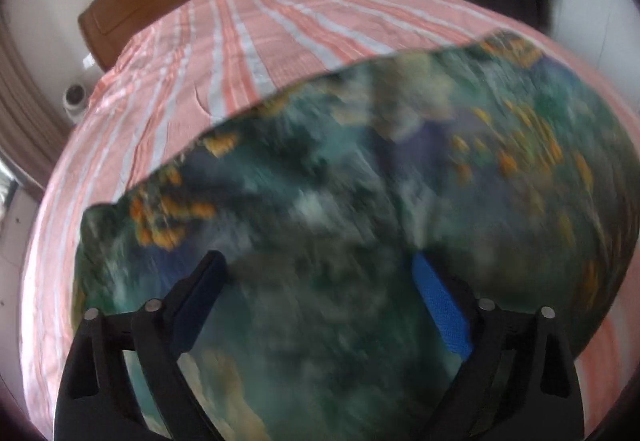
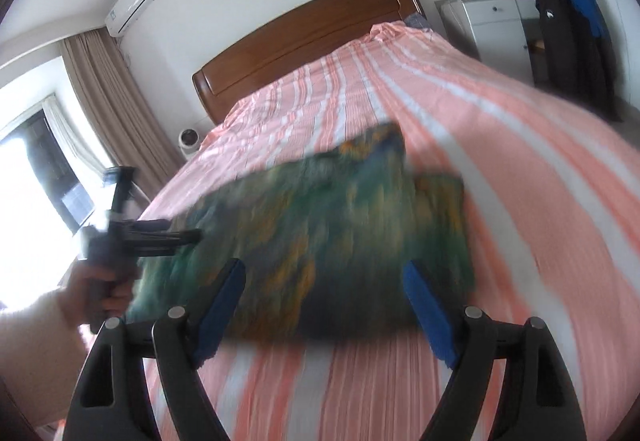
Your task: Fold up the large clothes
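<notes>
Lying folded on striped bed [image 2: 520, 169]: green garment [image 2: 320, 241], no legible txt.

Left gripper [image 1: 320, 273]: two black plastic fingers with cut-out slots, round silver pins at the joints, blue textured pads [image 1: 440, 305] on the inner faces; the same build is seen on the right gripper [image 2: 324, 285], blue pads [image 2: 430, 315] included; in the right wrist view, left of the right gripper, a hand [image 2: 106, 287] is seen around a black handle, blurred; a pale sleeve [image 2: 28, 325] is worn, reaching to the wrist.
</notes>
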### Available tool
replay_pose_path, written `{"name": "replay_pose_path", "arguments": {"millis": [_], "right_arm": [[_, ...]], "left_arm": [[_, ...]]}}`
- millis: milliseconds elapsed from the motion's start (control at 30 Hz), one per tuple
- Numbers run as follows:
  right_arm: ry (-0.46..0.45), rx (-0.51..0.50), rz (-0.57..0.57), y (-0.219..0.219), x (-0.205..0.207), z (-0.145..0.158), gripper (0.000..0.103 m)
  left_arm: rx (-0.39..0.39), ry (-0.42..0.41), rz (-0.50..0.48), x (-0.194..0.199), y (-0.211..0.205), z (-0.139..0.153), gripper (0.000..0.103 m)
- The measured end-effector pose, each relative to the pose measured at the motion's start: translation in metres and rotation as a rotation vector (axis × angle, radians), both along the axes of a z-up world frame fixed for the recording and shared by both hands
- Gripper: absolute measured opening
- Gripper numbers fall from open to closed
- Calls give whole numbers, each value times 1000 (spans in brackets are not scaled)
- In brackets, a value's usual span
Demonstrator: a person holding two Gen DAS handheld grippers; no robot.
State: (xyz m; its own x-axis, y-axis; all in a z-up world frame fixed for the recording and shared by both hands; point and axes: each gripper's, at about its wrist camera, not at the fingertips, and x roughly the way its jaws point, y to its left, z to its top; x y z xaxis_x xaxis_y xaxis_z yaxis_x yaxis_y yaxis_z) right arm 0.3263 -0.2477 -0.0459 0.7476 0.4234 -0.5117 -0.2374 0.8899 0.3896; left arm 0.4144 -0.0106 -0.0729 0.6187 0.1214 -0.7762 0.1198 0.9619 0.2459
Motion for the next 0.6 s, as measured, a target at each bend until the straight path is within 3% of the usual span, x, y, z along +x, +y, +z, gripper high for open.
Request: {"name": "replay_pose_path", "arguments": {"millis": [67, 233, 367, 600], "right_arm": [[-2, -36, -4, -3, -26, -13, 81], [41, -64, -54, -6, -70, -48, 81], [24, -92, -56, -4, -65, -50, 81], [30, -146, -40, 5, -69, -67, 81]], "left_arm": [[34, -66, -40, -37, -15, 1, 100], [25, 24, -157, -108, -37, -6, 100], [55, 14, -136, -138, -51, 1, 100], [90, -73, -72, -160, -63, 30, 100]]}}
